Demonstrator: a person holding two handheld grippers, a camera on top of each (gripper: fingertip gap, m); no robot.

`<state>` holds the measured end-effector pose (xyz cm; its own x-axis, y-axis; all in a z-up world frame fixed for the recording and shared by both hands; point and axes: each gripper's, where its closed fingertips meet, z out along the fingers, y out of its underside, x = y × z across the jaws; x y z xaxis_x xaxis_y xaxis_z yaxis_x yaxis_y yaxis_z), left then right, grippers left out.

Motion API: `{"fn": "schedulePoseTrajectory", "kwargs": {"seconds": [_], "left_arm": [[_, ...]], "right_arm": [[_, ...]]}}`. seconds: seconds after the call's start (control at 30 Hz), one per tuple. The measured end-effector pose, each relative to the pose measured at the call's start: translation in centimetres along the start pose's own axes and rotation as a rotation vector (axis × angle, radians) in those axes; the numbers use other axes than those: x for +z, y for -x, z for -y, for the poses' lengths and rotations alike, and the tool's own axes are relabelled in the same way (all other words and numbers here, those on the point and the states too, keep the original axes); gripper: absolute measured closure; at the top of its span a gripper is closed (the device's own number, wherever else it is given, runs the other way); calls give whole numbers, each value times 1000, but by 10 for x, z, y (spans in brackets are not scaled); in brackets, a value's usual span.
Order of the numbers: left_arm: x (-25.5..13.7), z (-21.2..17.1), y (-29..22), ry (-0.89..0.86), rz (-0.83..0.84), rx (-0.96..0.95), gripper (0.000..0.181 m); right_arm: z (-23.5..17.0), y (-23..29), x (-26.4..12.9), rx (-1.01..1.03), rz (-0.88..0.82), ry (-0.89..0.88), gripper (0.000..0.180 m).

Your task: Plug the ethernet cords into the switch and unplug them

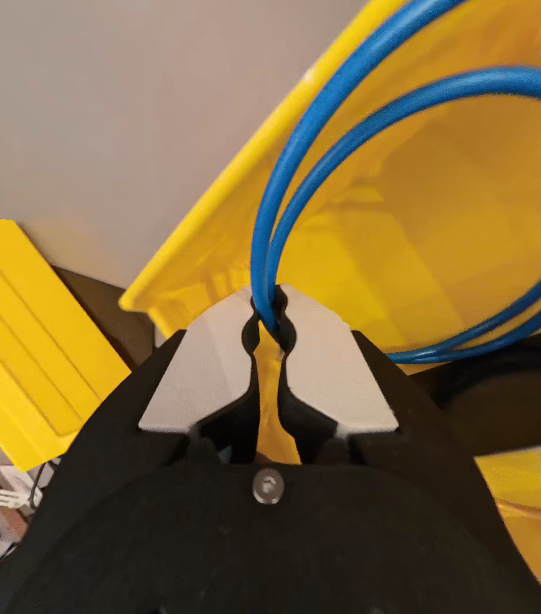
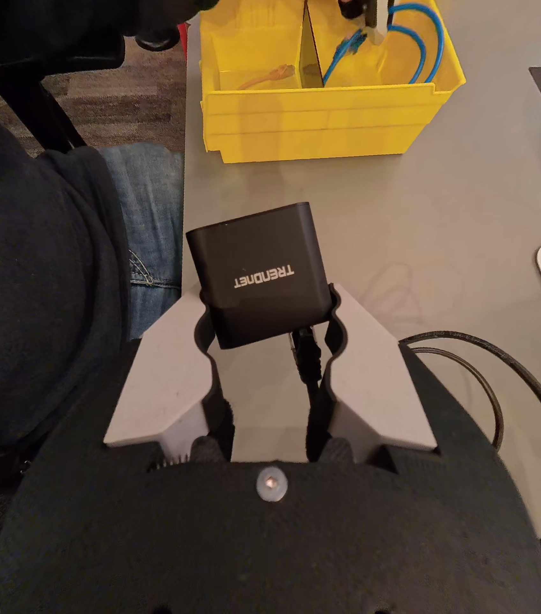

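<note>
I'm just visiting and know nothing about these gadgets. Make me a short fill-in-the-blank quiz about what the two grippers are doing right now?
1. The left gripper is shut on a cable coloured ____.
2. The right gripper holds the black switch between its fingers, above a table coloured ____.
3. The yellow bin has a divider; the orange cord lies in its ____ compartment as the right wrist view shows it.
4. The cord already plugged into the switch is coloured ____.

Missing words: blue; grey; left; black
</note>
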<state>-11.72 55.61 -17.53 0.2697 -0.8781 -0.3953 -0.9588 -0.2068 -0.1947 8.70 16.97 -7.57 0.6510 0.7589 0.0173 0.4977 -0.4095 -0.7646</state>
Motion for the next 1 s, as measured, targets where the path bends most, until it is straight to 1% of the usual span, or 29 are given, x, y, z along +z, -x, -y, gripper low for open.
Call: {"fn": "schedulePoseTrajectory", "kwargs": {"seconds": [0.07,0.17,0.23,0.3,0.37,0.4,0.47,0.5,0.57,0.67,0.73,0.77,0.8,0.87,0.93,0.97,1.0], "left_arm": [[-24,8,9,-85,53,-3,175],[-73,23,20,-236,136,-28,175],[-114,41,17,-378,170,7,175],[-150,59,8,-471,187,52,175],[-187,84,-14,-581,187,172,175],[-202,96,-27,-605,190,244,175],[-224,121,-67,-682,171,458,175],[-228,130,-91,-692,127,552,175],[-223,141,-142,-691,23,766,175],[-191,149,-202,-608,-112,979,175],[-165,152,-236,-560,-187,1078,175],[-149,152,-248,-506,-204,1109,175],[-133,152,-259,-450,-214,1137,175],[-109,154,-276,-392,-213,1172,172],[-93,157,-275,-319,-189,1132,136],[-92,159,-273,-309,-189,1102,130],[-94,159,-271,-321,-198,1076,129]], "right_arm": [[-1,-1,-1,7,-4,-5,112],[-3,-4,-4,11,-16,-12,112],[-3,-6,-6,14,-24,-16,112],[-3,-8,-9,16,-35,-22,113],[-2,-8,-12,18,-43,-27,113],[-2,-9,-14,19,-49,-30,112],[-2,-10,-19,29,-63,-37,113],[-2,-12,-22,38,-75,-39,113],[-5,-15,-28,57,-95,-41,113],[-12,-21,-36,88,-126,-28,113],[-16,-23,-39,109,-131,-27,113],[-19,-24,-39,117,-136,-24,113],[-21,-25,-40,121,-138,-21,113],[-24,-25,-40,133,-138,-21,113],[-28,-25,-41,138,-141,-18,113],[-30,-25,-42,144,-143,-19,113],[-32,-25,-43,147,-145,-21,113]]}}
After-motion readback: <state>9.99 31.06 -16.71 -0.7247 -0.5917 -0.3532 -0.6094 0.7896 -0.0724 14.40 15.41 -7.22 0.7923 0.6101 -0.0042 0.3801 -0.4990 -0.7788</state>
